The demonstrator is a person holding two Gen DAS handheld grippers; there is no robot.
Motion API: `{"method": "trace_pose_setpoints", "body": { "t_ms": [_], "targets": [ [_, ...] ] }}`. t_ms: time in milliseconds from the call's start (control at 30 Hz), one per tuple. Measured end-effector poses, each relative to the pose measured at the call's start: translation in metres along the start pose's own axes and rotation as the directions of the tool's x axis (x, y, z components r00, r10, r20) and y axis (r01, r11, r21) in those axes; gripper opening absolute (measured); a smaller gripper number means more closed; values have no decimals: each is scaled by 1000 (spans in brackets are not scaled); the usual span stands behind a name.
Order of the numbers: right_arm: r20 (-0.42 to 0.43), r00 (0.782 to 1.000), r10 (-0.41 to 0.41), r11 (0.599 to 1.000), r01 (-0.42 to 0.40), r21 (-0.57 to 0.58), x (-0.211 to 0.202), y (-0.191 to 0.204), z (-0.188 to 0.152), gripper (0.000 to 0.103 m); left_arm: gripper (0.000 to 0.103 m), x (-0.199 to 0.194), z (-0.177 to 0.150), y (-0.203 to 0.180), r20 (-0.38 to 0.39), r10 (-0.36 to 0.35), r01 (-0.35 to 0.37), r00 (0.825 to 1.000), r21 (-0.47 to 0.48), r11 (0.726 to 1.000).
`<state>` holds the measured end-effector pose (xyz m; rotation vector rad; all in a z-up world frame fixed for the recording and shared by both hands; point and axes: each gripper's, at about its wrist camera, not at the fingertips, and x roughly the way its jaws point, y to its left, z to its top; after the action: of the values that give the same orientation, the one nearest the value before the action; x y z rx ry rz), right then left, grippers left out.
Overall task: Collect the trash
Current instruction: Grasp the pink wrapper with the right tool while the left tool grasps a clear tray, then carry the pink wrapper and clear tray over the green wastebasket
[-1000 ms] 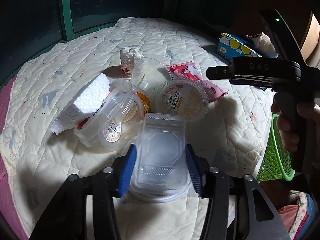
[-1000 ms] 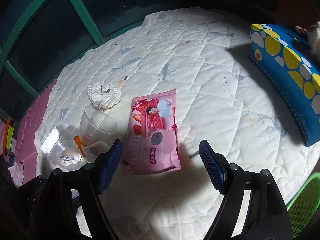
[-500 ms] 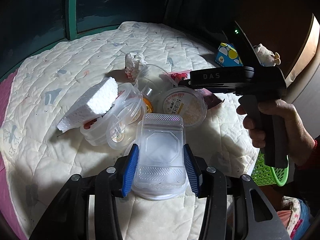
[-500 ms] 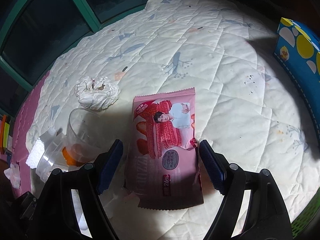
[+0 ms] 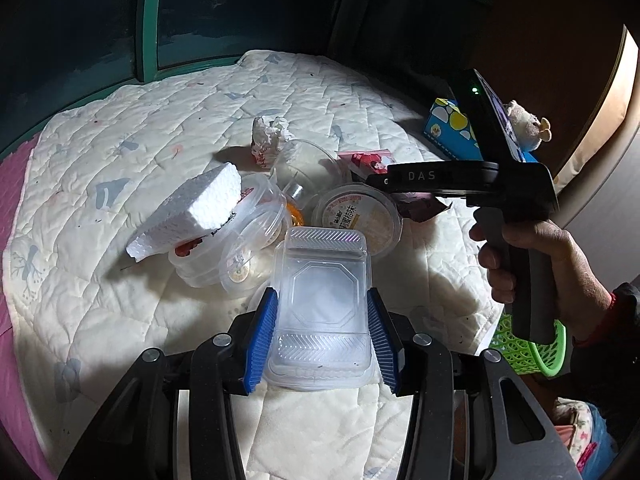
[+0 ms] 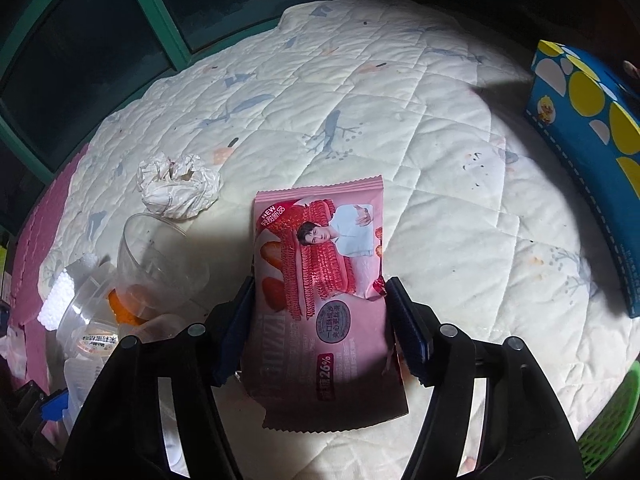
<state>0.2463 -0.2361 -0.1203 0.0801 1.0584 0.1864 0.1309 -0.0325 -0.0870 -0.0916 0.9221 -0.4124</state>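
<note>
My left gripper (image 5: 322,334) is shut on a clear plastic clamshell box (image 5: 320,300), its blue pads against both sides, just above the quilt. My right gripper (image 6: 320,332) has closed in around a pink snack wrapper (image 6: 324,280) that lies flat on the quilt; both pads touch its edges. The right gripper also shows in the left wrist view (image 5: 460,180), held over the wrapper (image 5: 370,160). A pile of trash lies beyond: a styrofoam block (image 5: 192,208), clear tubs (image 5: 224,256), a lidded cup (image 5: 356,212), a clear cup (image 6: 160,256) and a crumpled paper ball (image 6: 178,186).
A green mesh basket (image 5: 528,344) stands off the bed's right edge, also in the right wrist view (image 6: 612,424). A blue and yellow box (image 6: 592,120) and a plush toy (image 5: 524,126) lie at the far right. Dark windows with green frames (image 5: 148,20) stand behind the bed.
My right gripper has moved down onto the pink wrapper and its jaws have narrowed from wide open to touching the wrapper's edges. My left gripper has kept its hold on the clamshell box.
</note>
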Motion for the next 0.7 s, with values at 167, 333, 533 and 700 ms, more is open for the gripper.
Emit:
{"method": "trace_pose_setpoints", "body": {
  "t_ms": [167,333,533,700],
  "targets": [
    [56,998,19,999,-21,35,-32,-12,-11,65,44,-7,1,-8,11,-12,12,1000,6,1000],
    [132,991,34,996,-45,81,-73,-31,-31,65,44,-12,3,-25,21,-33,32,999,41,999],
    [216,976,30,987,-63,149,-121,-59,-62,65,44,-17,8,-53,32,-73,70,997,91,993],
    [253,967,-9,978,-44,204,-155,-88,-97,65,44,-17,12,-79,27,-104,100,994,137,986]
  ]
}}
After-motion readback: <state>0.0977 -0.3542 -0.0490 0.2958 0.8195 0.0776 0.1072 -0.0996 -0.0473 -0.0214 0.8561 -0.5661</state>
